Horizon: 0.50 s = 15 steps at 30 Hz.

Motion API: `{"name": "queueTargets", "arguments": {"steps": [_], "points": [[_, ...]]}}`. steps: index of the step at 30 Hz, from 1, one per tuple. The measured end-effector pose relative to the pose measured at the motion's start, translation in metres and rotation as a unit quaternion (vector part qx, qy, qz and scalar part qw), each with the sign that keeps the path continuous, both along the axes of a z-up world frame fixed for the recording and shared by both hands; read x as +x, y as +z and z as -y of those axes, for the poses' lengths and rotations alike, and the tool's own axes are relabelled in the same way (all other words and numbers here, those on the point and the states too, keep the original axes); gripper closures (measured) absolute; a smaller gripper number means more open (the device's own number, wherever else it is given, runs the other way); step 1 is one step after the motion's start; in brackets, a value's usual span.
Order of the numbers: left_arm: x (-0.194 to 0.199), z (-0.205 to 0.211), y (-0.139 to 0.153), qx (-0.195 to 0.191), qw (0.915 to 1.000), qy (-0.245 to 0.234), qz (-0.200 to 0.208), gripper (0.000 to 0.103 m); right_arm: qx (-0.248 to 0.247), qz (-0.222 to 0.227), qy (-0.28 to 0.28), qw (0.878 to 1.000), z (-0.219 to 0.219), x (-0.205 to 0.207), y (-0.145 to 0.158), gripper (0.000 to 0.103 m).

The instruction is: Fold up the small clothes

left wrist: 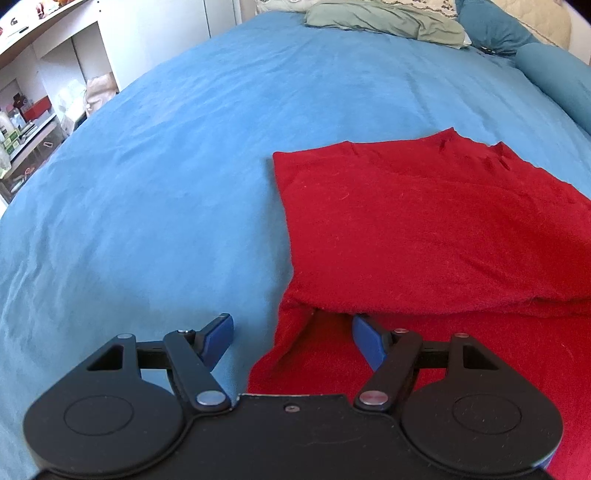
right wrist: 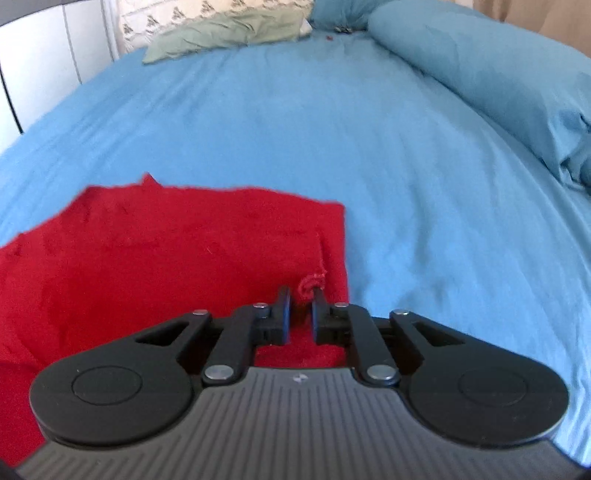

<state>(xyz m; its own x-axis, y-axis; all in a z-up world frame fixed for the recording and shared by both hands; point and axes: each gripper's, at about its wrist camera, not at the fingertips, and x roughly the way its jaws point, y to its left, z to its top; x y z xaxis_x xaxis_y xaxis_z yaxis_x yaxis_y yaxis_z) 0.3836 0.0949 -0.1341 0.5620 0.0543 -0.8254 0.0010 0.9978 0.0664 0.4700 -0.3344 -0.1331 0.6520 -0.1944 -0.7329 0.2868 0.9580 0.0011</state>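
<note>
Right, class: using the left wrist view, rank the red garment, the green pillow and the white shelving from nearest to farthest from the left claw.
1. Red garment, directly at the left claw, right side.
2. White shelving, far left, beside the bed.
3. Green pillow, top, at the bed's far end.

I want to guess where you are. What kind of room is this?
Most likely a bedroom. A red garment lies on a bed with a blue sheet, pillows sit at its far end, and shelves stand beside it.
</note>
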Motion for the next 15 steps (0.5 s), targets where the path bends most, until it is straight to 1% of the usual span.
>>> {"name": "queueTargets", "arguments": {"steps": [1, 2, 3, 4, 5, 7, 9, 11, 12, 13, 14, 15], "points": [[-0.002, 0.000, 0.002, -0.001, 1.0000, -0.002, 0.001, 0.027, 0.000, 0.008, -0.003, 1.000, -0.001, -0.004, 0.003, 0.029], [-0.004, 0.000, 0.005, -0.002, 1.0000, -0.006, 0.003, 0.027, -0.001, 0.028, 0.003, 1.000, -0.005, -0.011, 0.008, 0.019], [-0.005, 0.002, 0.007, -0.002, 0.9999, -0.010, 0.005, 0.027, -0.002, 0.049, 0.017, 0.999, -0.011, -0.017, 0.014, 0.004], [-0.007, 0.004, 0.008, -0.001, 0.9999, -0.014, 0.006, 0.027, -0.004, 0.064, 0.036, 0.997, -0.018, -0.021, 0.018, 0.000], [-0.009, 0.005, 0.010, -0.002, 0.9998, -0.018, 0.005, 0.027, -0.007, 0.071, 0.063, 0.995, -0.026, -0.022, 0.020, 0.000], [-0.010, 0.007, 0.010, -0.003, 0.9998, -0.019, 0.005, 0.027, -0.002, 0.060, 0.103, 0.993, -0.037, -0.014, 0.018, 0.000], [-0.012, 0.009, 0.008, -0.001, 0.9999, -0.016, 0.002, 0.027, 0.007, 0.047, 0.121, 0.992, -0.041, -0.005, 0.008, 0.000], [-0.012, 0.008, 0.006, -0.005, 0.9999, -0.011, -0.002, 0.027, 0.013, 0.027, 0.106, 0.994, -0.039, 0.005, -0.008, 0.000], [-0.012, 0.008, 0.005, -0.007, 0.9999, -0.009, -0.003, 0.027, 0.017, 0.013, 0.088, 0.996, -0.034, 0.010, -0.017, 0.000], [-0.013, 0.008, 0.004, -0.008, 0.9999, -0.008, -0.004, 0.027, 0.033, -0.001, 0.071, 0.997, -0.027, 0.014, -0.028, 0.000], [-0.013, 0.008, 0.003, -0.009, 0.9999, -0.007, -0.005, 0.027, 0.053, 0.007, 0.067, 0.996, -0.017, 0.013, -0.033, 0.000], [-0.014, 0.008, 0.002, -0.009, 0.9999, -0.008, -0.005, 0.027, 0.061, 0.018, 0.067, 0.996, -0.014, 0.011, -0.034, 0.000]]}}
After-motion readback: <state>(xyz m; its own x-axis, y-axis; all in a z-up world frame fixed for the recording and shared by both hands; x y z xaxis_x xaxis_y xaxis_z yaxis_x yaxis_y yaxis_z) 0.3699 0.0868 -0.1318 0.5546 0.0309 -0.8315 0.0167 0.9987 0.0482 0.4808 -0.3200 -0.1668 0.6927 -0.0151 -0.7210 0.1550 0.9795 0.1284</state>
